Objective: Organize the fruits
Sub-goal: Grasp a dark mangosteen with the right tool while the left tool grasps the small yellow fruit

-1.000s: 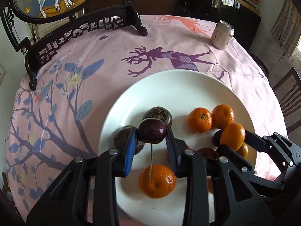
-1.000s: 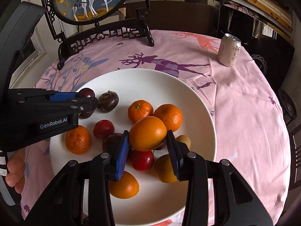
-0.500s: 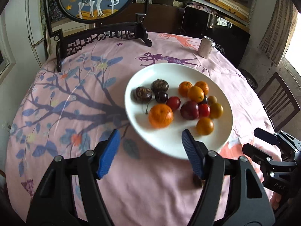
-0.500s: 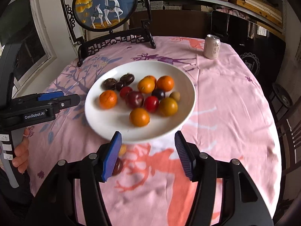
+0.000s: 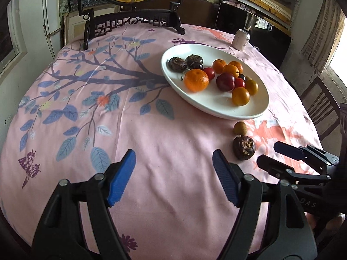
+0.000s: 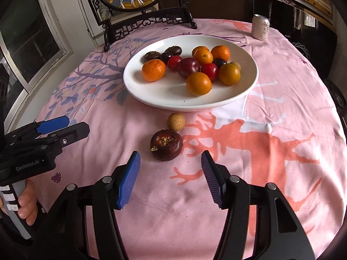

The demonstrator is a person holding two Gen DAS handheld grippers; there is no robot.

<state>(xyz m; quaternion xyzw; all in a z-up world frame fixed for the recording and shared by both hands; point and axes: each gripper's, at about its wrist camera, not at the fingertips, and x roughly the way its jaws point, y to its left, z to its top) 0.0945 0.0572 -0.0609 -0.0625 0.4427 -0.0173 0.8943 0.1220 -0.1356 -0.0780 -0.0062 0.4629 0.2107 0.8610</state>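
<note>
A white plate (image 5: pixel 216 106) (image 6: pixel 164 99) holds several oranges, red plums and dark fruits. Two fruits lie on the cloth in front of it: a small tan round fruit (image 5: pixel 240 128) (image 6: pixel 175 121) and a dark brown fruit (image 5: pixel 244 147) (image 6: pixel 166 144). My left gripper (image 5: pixel 173 178) is open and empty over bare cloth, left of these two. My right gripper (image 6: pixel 171 177) is open and empty, just short of the dark brown fruit. Each gripper shows in the other's view: the right (image 5: pixel 279 155), the left (image 6: pixel 65 125).
A drink can (image 5: pixel 241 39) (image 6: pixel 261 30) stands behind the plate. A dark carved stand with a round picture (image 5: pixel 132 19) (image 6: pixel 147 19) is at the table's far edge. A wooden chair (image 5: pixel 321 106) is at the right. The pink cloth (image 5: pixel 108 119) covers the round table.
Both grippers released their fruit onto the plate, opened, and pulled back toward the near edge. The plate now looks farther away, and two loose fruits have come into view.
</note>
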